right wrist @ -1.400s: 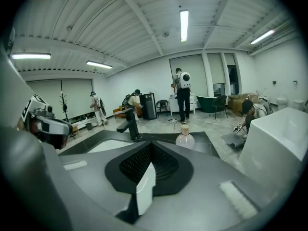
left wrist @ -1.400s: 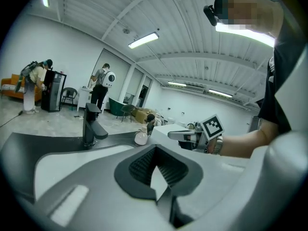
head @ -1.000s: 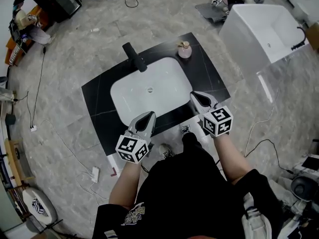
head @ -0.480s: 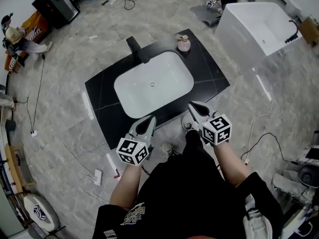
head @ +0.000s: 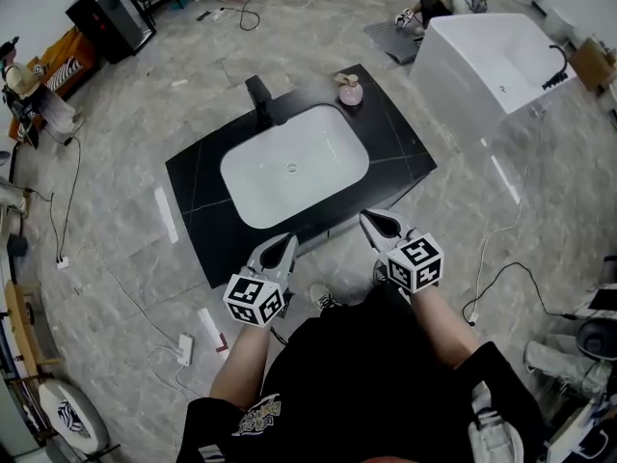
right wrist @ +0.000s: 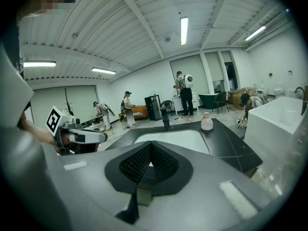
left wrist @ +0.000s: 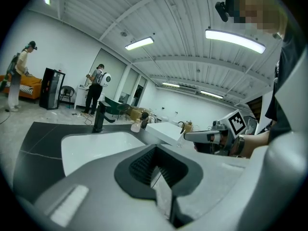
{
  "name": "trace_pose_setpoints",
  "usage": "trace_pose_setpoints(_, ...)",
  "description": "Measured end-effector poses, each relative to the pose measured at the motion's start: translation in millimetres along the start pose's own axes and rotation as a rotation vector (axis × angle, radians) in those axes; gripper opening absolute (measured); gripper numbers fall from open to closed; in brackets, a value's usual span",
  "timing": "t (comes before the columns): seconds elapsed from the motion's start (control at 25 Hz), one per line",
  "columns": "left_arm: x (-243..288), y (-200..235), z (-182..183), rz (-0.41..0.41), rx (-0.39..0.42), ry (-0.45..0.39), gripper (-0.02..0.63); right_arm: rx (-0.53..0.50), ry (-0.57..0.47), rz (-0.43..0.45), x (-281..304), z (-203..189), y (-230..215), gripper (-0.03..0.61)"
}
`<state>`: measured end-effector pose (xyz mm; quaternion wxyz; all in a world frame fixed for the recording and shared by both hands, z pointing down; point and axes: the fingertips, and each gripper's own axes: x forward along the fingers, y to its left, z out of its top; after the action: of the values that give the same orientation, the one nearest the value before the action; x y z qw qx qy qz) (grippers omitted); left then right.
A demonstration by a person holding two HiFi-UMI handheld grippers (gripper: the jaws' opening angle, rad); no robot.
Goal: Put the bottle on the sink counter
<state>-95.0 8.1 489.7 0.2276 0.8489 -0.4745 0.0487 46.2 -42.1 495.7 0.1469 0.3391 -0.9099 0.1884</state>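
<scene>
A small pink bottle (head: 350, 90) stands upright on the far right corner of the black sink counter (head: 397, 145), beside the white basin (head: 294, 167) and the black faucet (head: 260, 101). My left gripper (head: 286, 245) and right gripper (head: 372, 219) hover side by side just off the counter's near edge, both shut with nothing between the jaws. The left gripper view shows the bottle (left wrist: 136, 125) far off past the basin, with the right gripper (left wrist: 204, 136) alongside. In the right gripper view the bottle (right wrist: 206, 122) stands beyond the basin, with the left gripper (right wrist: 82, 137) at the left.
A white bathtub (head: 492, 56) stands at the right, close to the counter. Cables (head: 501, 278) and a power strip (head: 185, 348) lie on the grey floor. A black cabinet (head: 111, 8) and several people are at the room's far side.
Both grippers have drawn back from over the counter's near edge toward my body, still shut. The counter and bottle now sit farther from them.
</scene>
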Motion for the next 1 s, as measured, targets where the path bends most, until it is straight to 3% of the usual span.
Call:
trace_pose_setpoints(0.4, 19.3, -28.7, 9.1, 0.064, -0.009, -0.037, 0.002, -0.065, 0.012, 0.078, -23.4, 13.2, -21.2, 0.025)
trace_pose_setpoints(1.0, 54.5, -92.5, 11.4, 0.170, -0.012, -0.061, 0.002, -0.076, 0.021, 0.220, -56.7, 9.3, -63.6, 0.025)
